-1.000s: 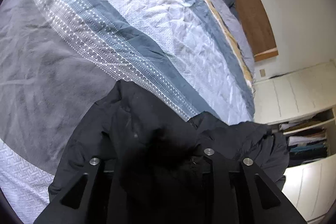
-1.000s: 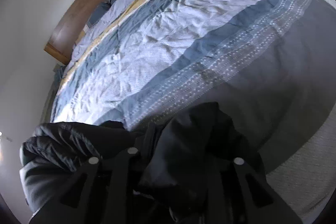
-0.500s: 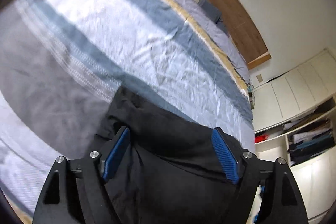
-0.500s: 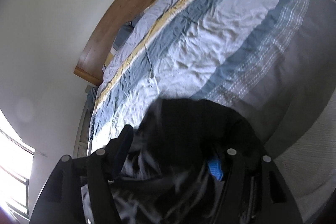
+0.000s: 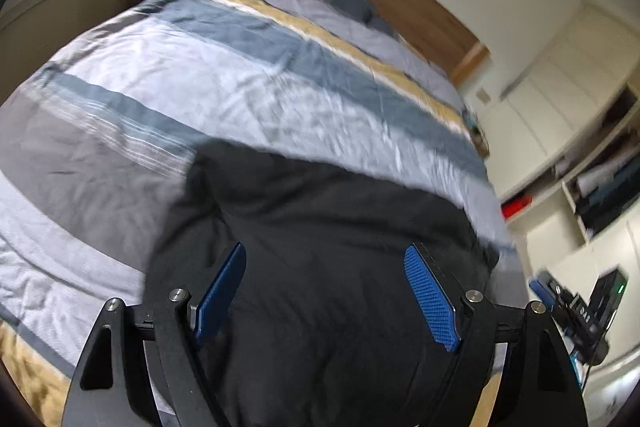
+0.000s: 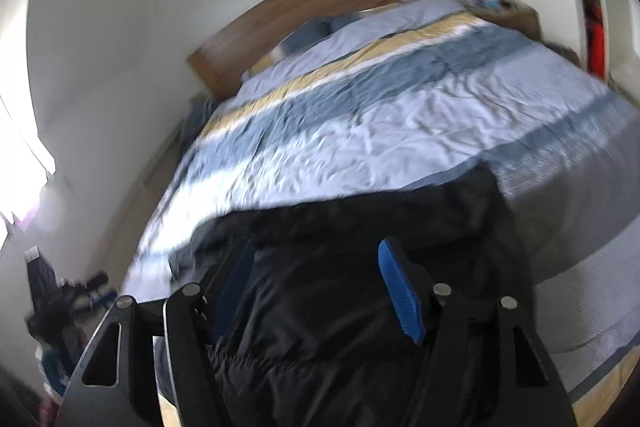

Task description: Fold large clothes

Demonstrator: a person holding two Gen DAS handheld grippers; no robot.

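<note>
Black jacket [image 5: 328, 247]: lying loose on the near end of the striped duvet [image 5: 248, 99]. Left gripper [image 5: 326, 279] and right gripper [image 6: 316, 279]: jaws spread, gripping nothing. Far: wooden headboard [image 6: 320, 7]. Right: white shelving [image 5: 580, 147].

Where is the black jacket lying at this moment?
In both wrist views the black jacket lies at the near foot end of the striped duvet, below the open left gripper and right gripper.

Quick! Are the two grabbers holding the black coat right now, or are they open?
Left gripper: open, just let go; black coat lies below, not pinched.
Right gripper: open, just let go; nothing pinched.
</note>
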